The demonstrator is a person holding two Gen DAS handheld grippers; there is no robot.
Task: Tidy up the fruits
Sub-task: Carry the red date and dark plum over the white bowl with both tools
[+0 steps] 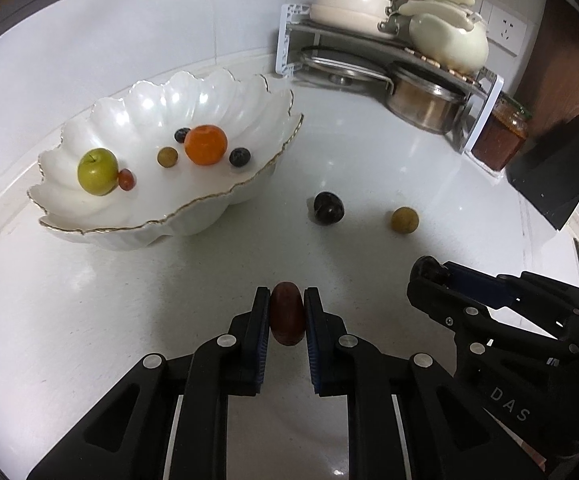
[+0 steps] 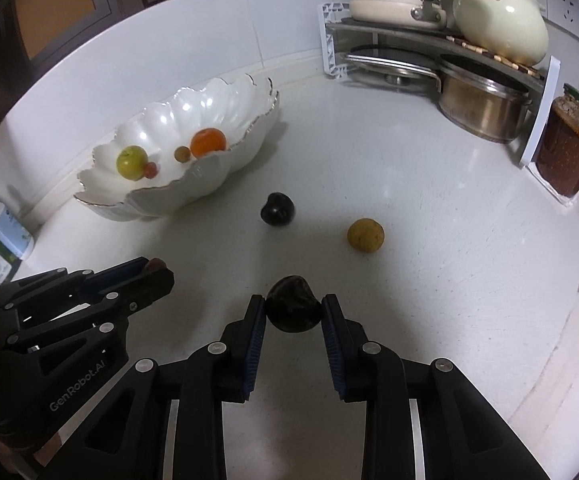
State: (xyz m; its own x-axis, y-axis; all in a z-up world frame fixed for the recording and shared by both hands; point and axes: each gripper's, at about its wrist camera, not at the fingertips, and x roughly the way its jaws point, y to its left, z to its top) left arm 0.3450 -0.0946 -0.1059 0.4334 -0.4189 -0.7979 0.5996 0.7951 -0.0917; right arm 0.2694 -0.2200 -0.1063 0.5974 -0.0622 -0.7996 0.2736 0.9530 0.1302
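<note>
My left gripper point(image 1: 287, 300) is shut on a small dark red fruit point(image 1: 287, 318) above the counter. My right gripper point(image 2: 293, 304) is shut on a dark plum point(image 2: 294, 309); it also shows in the left wrist view point(image 1: 429, 270). A white scalloped bowl point(image 1: 209, 208) stands at the left and holds a green apple point(image 1: 96, 171), an orange point(image 1: 205, 145), a tan fruit point(image 1: 167, 157), a red grape point(image 1: 126, 179) and two dark grapes point(image 1: 240, 157). On the counter lie a dark plum point(image 1: 328, 208) and a tan round fruit point(image 1: 404, 220), both ahead of the grippers.
A corner rack point(image 1: 389, 40) with pots, lids and a cream kettle point(image 1: 447, 40) stands at the back right. A jar of red sauce point(image 1: 499, 136) stands beside it. A black box point(image 1: 549, 168) is at the right. A small bottle point(image 2: 5, 228) stands left of the bowl.
</note>
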